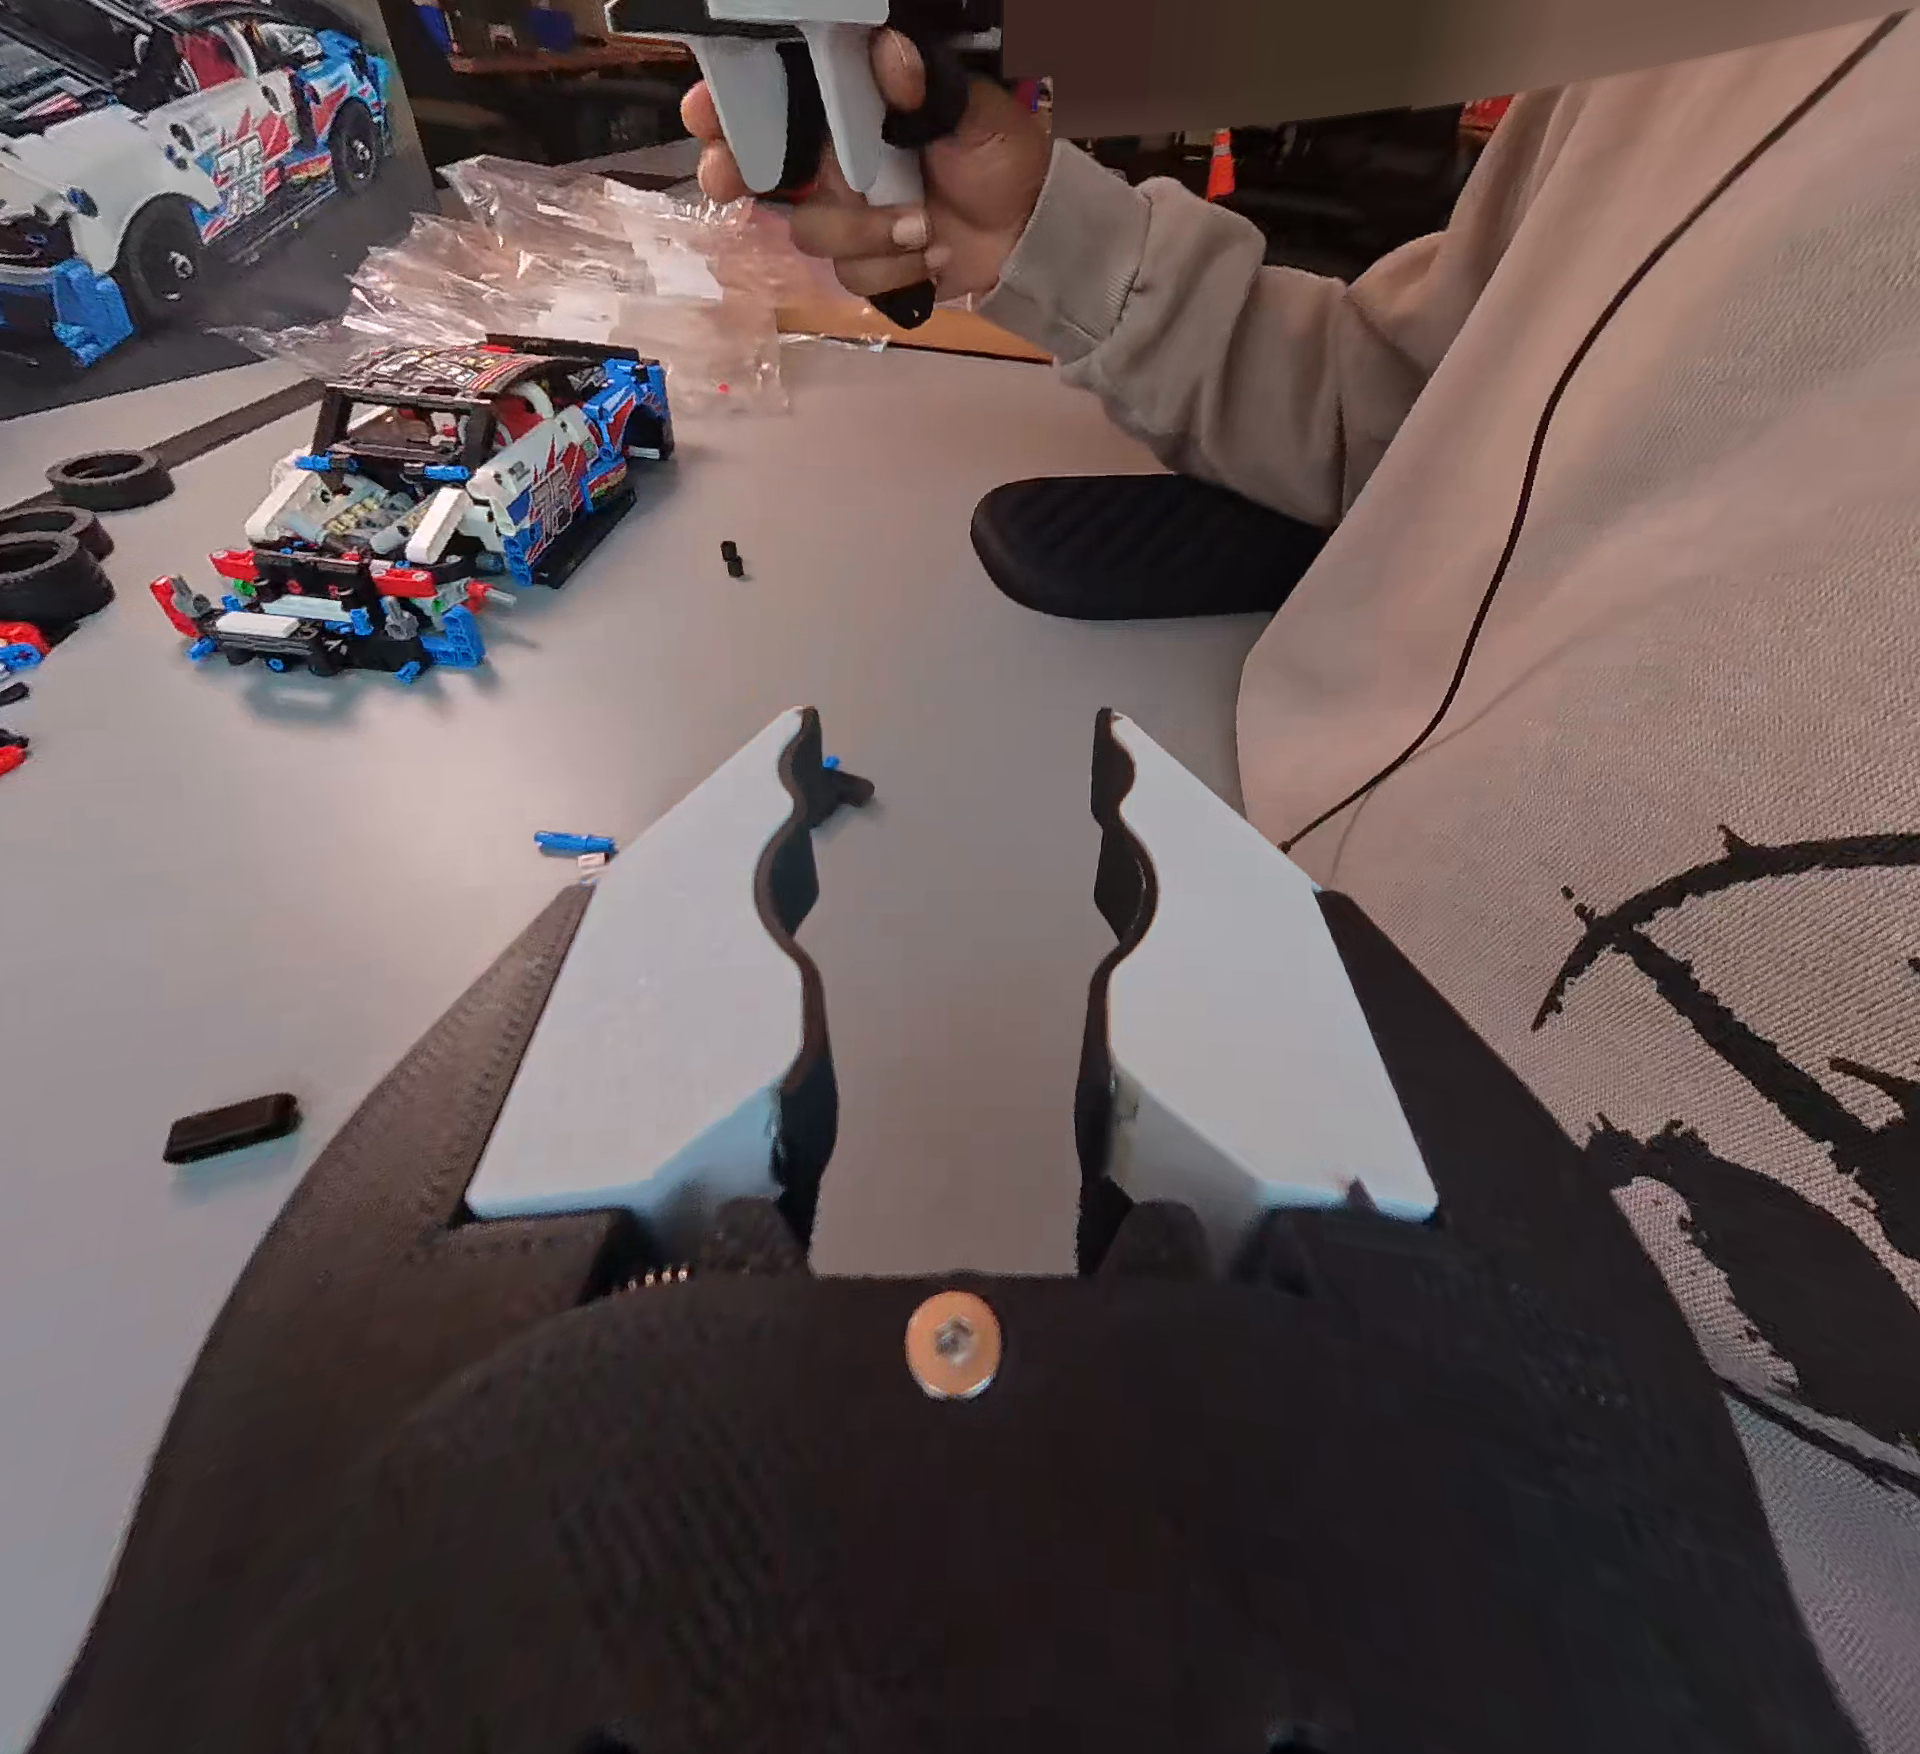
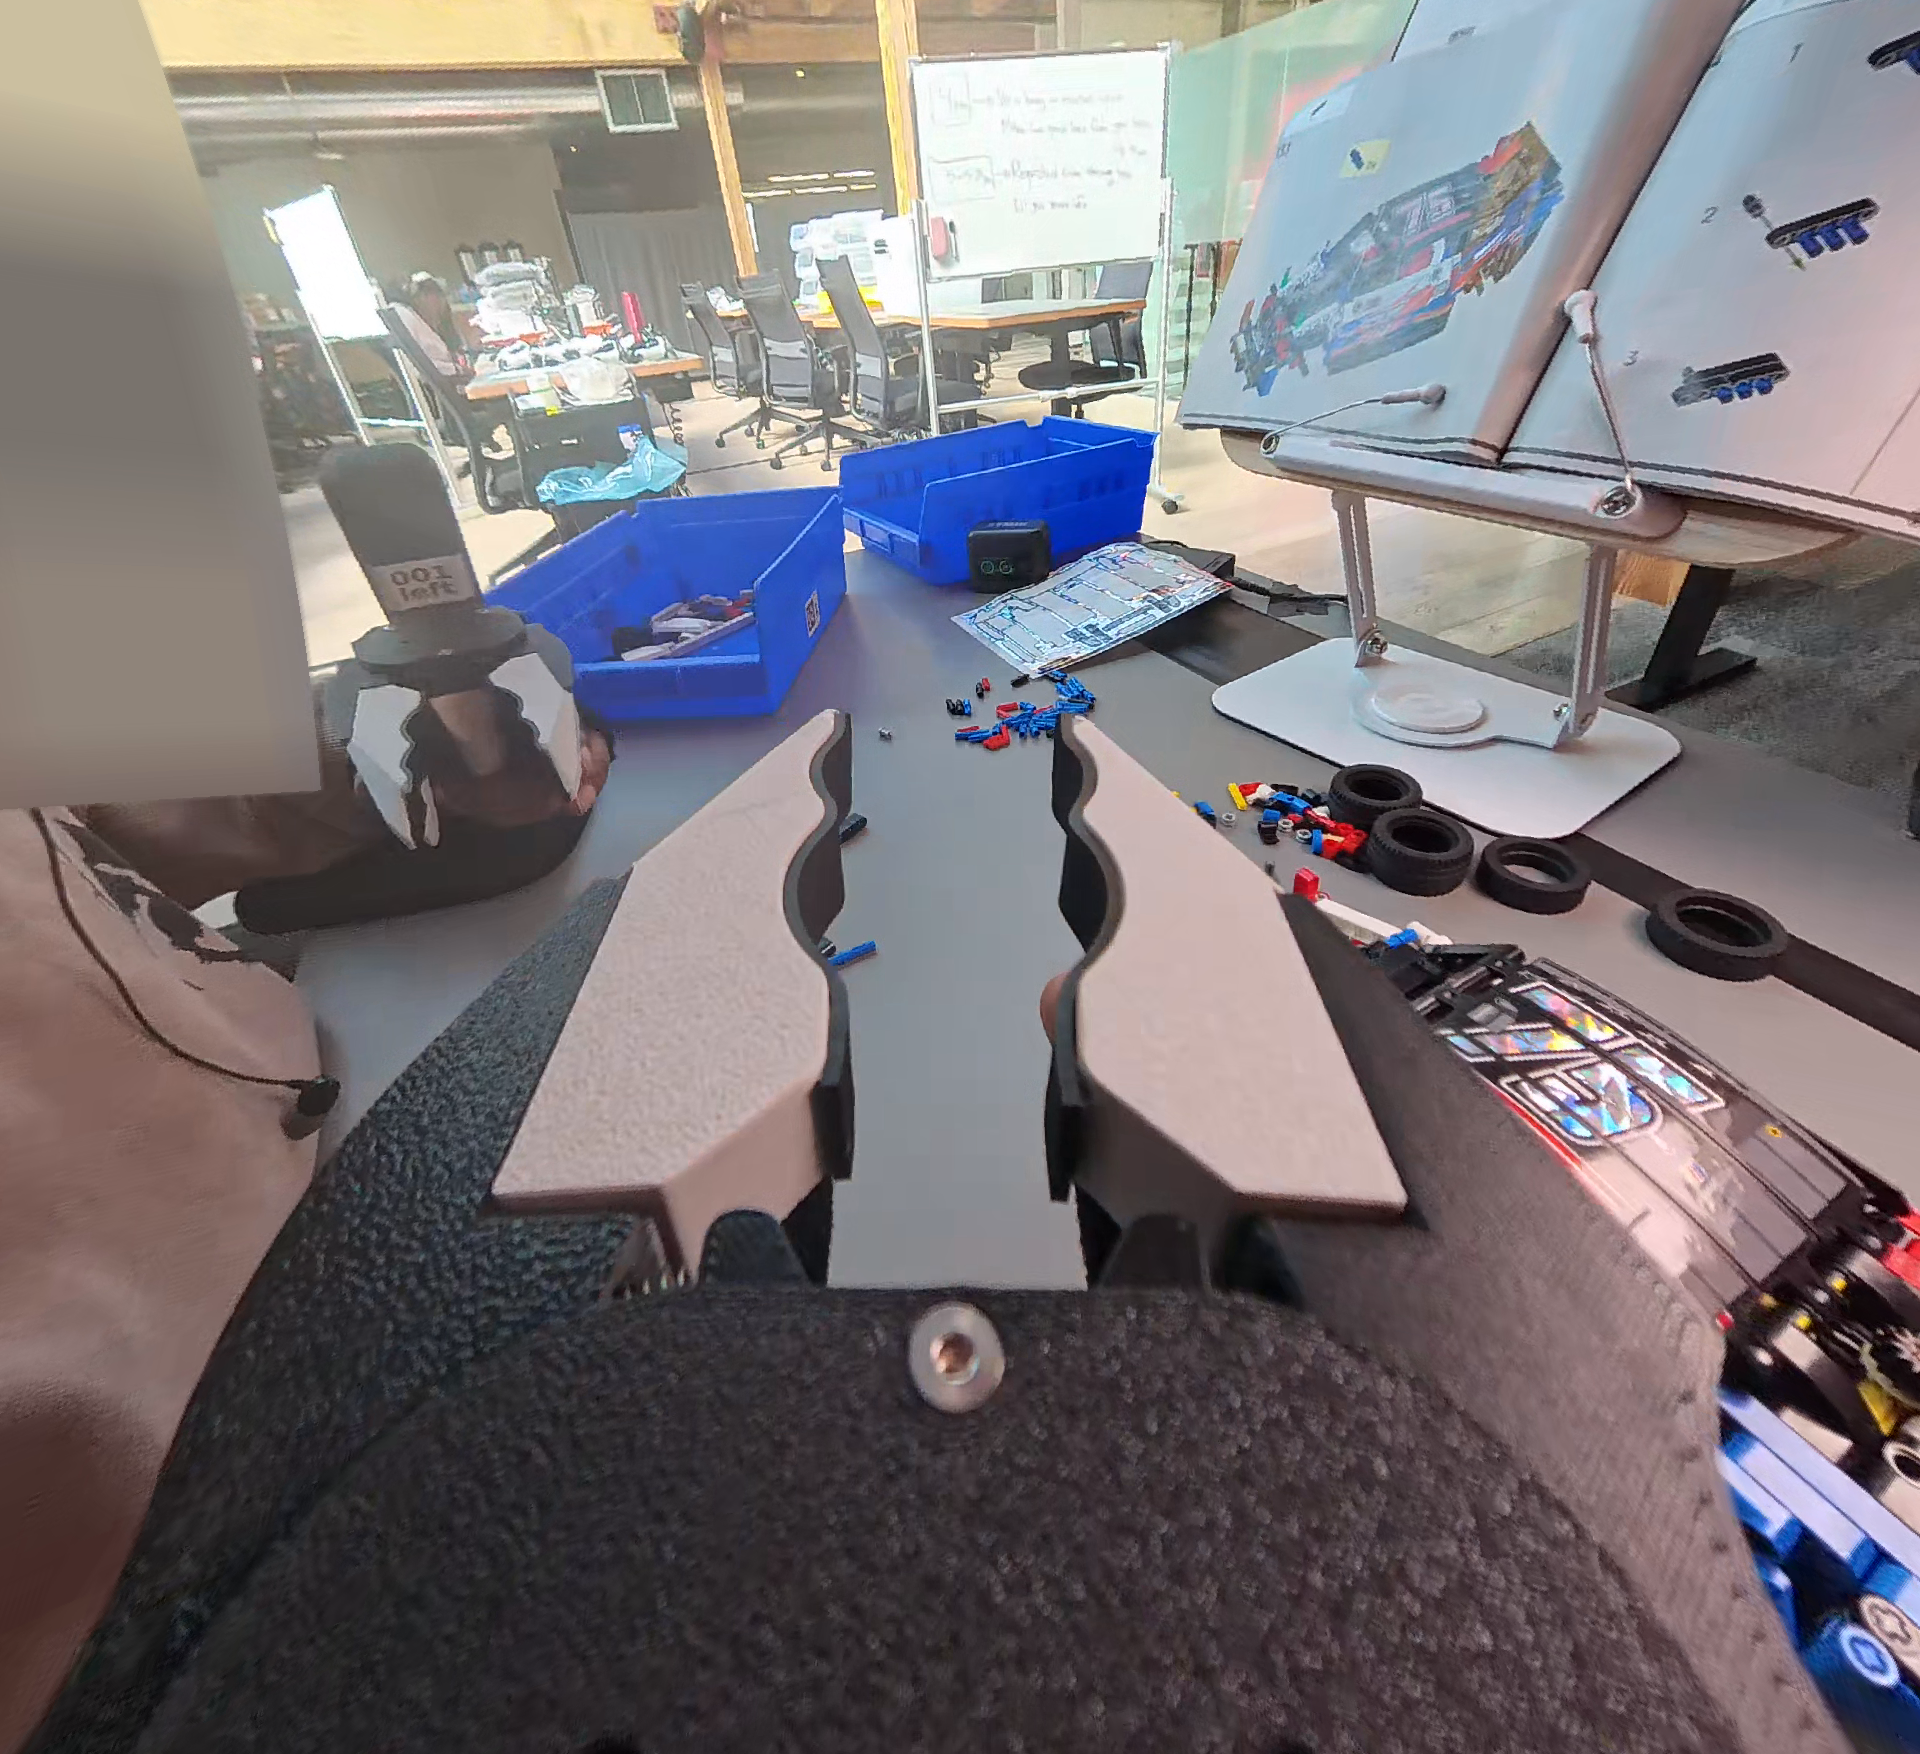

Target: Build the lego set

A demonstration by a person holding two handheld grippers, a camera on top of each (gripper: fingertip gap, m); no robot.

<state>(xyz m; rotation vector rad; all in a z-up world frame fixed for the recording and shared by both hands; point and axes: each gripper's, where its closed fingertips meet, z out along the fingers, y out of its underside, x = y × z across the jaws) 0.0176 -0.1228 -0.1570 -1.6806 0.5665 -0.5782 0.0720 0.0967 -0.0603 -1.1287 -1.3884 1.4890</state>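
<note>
Grey desk (image 1: 935,478) surface fills both views, with an open workspace of chairs and a whiteboard behind it.

1. Left gripper (image 1: 951,738): its pale fingers stand wide apart and hold nothing. It hovers low over bare desk, close to the person's beige sweatshirt.
2. Right gripper (image 2: 951,748): its fingers are likewise parted and empty. In the left wrist view it is raised above the desk, gripped in a hand (image 1: 914,187).
3. Task object: the partly built white, blue, red and black brick race car (image 1: 416,509) sits on the desk at far left in the left wrist view. In the right wrist view it lies at near right, just beside the right gripper.
4. Loose parts: four black rubber tyres (image 2: 1418,847) lie unfitted near a scatter of small blue and red pins (image 2: 1023,717). A single blue pin (image 1: 574,841) and a small black connector (image 1: 735,558) lie on open desk. An open instruction booklet (image 2: 1455,250) rests on a white stand.

Judged hazards:
- The right gripper body sits close to the car; a sideways swing could knock it and loosen attached panels.
- Small pins may skid away or slip out of the fingers if pinched off-centre.
- Clear crumpled plastic bags (image 1: 582,250) could hide parts.
</note>
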